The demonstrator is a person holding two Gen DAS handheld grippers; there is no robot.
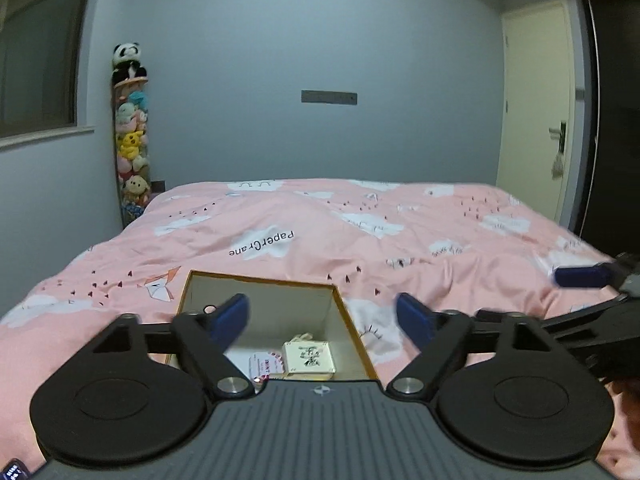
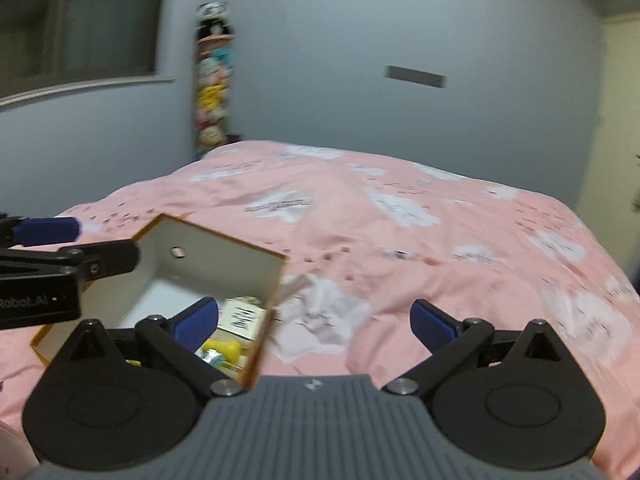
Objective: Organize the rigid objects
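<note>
1. Left gripper (image 1: 322, 318): blue pads on black linkage arms, ribbed grey body. Jaws spread wide, nothing between the pads. It hangs over the box mouth.
2. Cardboard box (image 1: 344, 308): open top, thin gold-orange rim, plain grey-white inner walls, rectangular. It sits on the bed at 6 o'clock in the left wrist view.
3. Inside the box: a small cream square box (image 1: 308, 358) with dark calligraphy, a glossy face and a tan cord on top. A white-pink printed card (image 1: 262, 366) lies just beside it at 9 o'clock.
4. Right wrist view: the same box at 8 o'clock, with yellow items (image 2: 222, 348) and a crinkly wrapper inside, blurred.
5. Right gripper (image 2: 314, 320): same build, jaws wide and empty, over the box's right wall and the bedding.
6. Duvet (image 1: 360, 240): soft, wrinkled pink fabric, white cloud print.
7. Plush toys (image 1: 132, 140) stacked in a tall column at 10 o'clock, panda on top. Cream door (image 1: 536, 120) at 2 o'clock.
</note>
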